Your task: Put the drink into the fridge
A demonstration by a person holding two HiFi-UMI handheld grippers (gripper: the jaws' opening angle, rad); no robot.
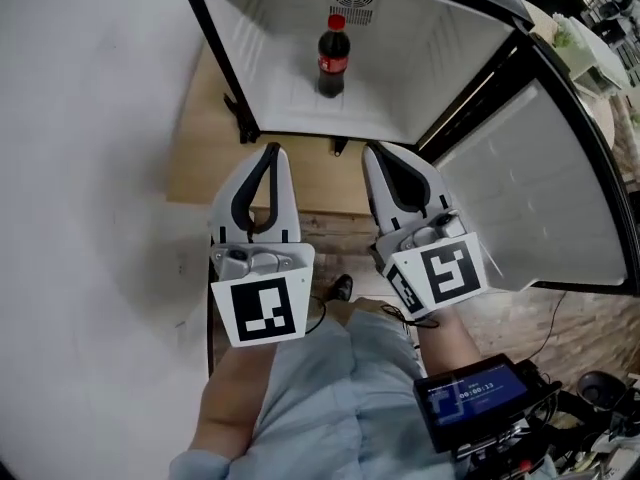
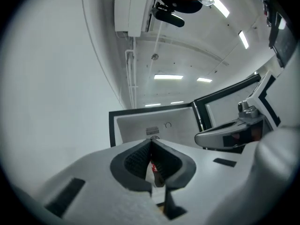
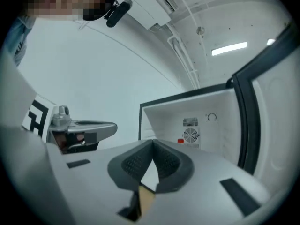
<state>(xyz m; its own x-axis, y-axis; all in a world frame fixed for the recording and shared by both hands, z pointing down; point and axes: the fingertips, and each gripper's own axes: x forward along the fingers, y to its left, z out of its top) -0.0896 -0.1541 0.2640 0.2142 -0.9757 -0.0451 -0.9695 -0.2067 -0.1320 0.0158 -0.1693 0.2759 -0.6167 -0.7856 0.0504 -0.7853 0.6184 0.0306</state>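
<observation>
White-shelled; held left gripper (image 1: 270,150) and right gripper (image 1: 372,150) empty, jaws pressed together, seemingly with nothing more to carry: bottle (image 1: 333,58) already upright deep inside fridge (image 1: 440,38), well apart from both. Pointed both forward, side by side, just short of the open front, forearms low. Had door (image 1: 545,188) wide open at right, probably to be closed next.

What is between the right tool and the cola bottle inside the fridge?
Nothing stands between them: in the head view, only the bare fridge floor separates the right tool from the cola bottle.
</observation>
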